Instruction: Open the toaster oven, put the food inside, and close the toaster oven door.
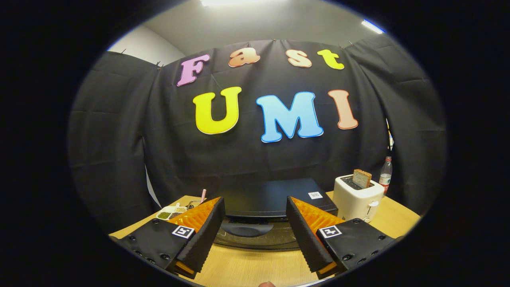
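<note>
Gripper (255, 205) jaws apart, empty; closed toaster oven (275, 195) just ahead on table (255, 267)

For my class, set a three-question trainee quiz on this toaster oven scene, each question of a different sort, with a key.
1. True or false: the gripper is shut on the toaster oven's door handle.
2. What sticks up from the slot of the white toaster? A) a fork B) a slice of bread C) a spoon
3. Fill in: the black toaster oven stands just ahead of the fingers, and beyond the toaster stands a plastic ____.

Key
1. False: the fingers are spread apart, touching nothing, and the door looks closed.
2. B, a slice of bread.
3. Bottle.
</note>
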`<state>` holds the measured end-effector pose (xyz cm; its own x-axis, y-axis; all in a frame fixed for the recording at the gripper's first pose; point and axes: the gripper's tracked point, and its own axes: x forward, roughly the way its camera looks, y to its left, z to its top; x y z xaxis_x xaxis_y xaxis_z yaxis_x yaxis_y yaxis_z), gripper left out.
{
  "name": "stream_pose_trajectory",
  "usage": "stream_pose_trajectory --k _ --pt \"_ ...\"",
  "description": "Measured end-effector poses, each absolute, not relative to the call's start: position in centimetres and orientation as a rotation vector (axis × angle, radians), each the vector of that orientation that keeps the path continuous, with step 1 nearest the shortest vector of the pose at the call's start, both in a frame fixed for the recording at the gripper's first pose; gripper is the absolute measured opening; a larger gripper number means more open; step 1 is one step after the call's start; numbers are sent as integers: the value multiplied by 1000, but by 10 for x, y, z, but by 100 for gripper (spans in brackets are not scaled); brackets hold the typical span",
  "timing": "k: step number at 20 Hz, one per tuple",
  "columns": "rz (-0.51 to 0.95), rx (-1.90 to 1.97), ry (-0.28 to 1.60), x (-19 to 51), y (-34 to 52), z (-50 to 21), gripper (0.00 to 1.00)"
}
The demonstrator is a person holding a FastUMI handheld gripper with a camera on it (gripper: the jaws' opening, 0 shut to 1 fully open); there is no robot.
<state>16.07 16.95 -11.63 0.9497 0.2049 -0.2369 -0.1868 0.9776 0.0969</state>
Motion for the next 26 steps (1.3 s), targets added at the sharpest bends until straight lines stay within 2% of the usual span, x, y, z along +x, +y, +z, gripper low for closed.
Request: stream_pose_trajectory --k 13,26 --pt "161 51 403 205 202 -199 98" --pt "120 -54 308 198 202 -203 99"
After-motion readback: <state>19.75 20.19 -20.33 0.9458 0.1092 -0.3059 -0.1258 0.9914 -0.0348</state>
